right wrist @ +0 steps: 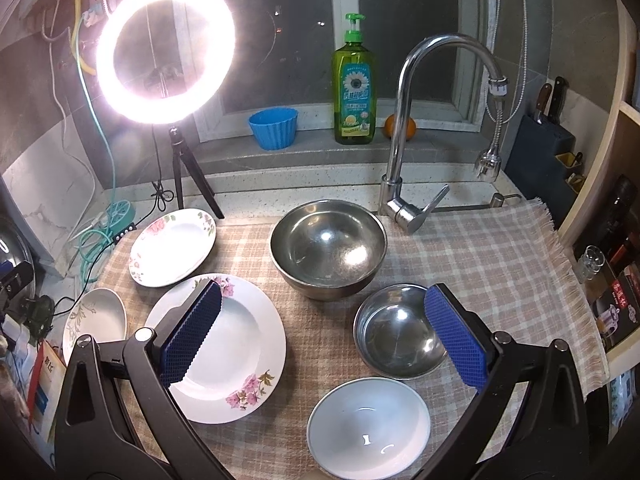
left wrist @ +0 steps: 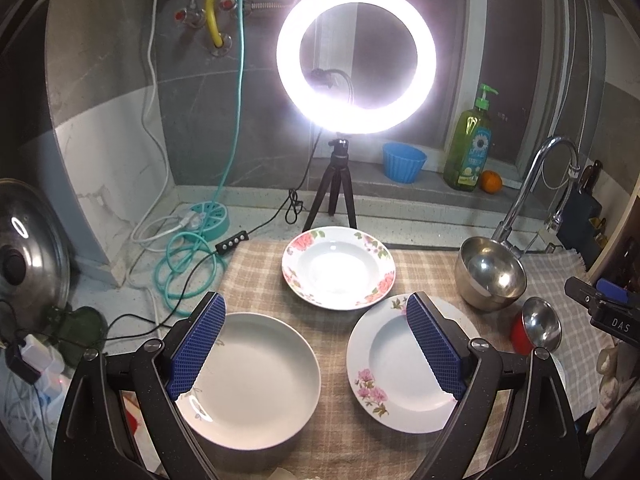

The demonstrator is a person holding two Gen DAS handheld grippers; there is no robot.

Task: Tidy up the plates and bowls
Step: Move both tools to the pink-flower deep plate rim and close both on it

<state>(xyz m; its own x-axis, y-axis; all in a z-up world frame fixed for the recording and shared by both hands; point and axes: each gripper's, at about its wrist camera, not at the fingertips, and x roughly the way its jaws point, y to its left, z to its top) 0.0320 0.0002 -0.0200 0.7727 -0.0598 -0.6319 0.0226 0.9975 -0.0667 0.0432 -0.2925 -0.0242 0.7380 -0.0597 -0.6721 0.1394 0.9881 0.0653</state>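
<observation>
Both tools gaped empty: left tool (left wrist: 316,354), right tool (right wrist: 320,332). Three floral plates (right wrist: 236,360) and steel bowls (right wrist: 328,248) lay apart on the bench cloth. Glazed china likely fragile, slick; pinch rims.

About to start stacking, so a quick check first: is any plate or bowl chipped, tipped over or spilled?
Nothing stands out. The three plates and the steel bowls sit upright and apart on the checked cloth, with no visible chips or spills.

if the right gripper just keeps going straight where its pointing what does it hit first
Probably the large steel bowl: it sits dead ahead between the open right gripper fingers, past bare checked cloth. The small steel bowl lies by the right-hand finger; depth is hard to judge.
</observation>
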